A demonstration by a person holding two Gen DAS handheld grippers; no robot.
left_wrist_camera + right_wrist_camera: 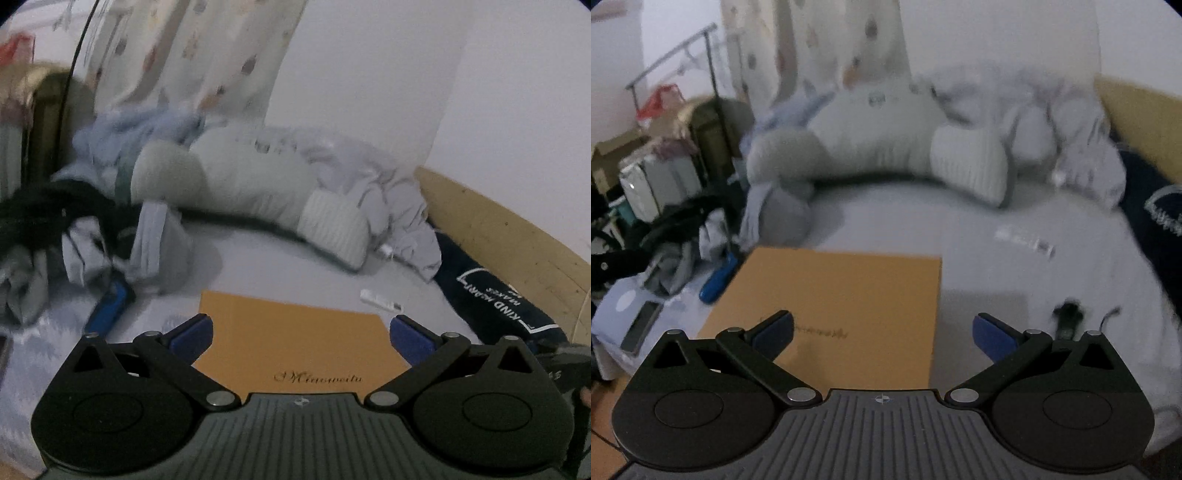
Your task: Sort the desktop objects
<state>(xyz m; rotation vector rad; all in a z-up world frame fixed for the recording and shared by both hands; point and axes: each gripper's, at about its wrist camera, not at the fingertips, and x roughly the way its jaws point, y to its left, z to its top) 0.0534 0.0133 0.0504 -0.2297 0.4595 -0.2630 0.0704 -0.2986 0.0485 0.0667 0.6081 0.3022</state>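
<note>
While both claws gape, bedsheet (1015, 266) borders the orange box (834, 295).

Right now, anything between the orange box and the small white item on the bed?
Nothing: in the left wrist view only bare grey sheet separates the orange box from the small white item.

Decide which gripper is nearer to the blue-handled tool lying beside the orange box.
Left, as far as two separate views show. The blue-handled tool lies just ahead-left of the open left gripper. From the open right gripper it sits farther off, beyond the orange box.
</note>
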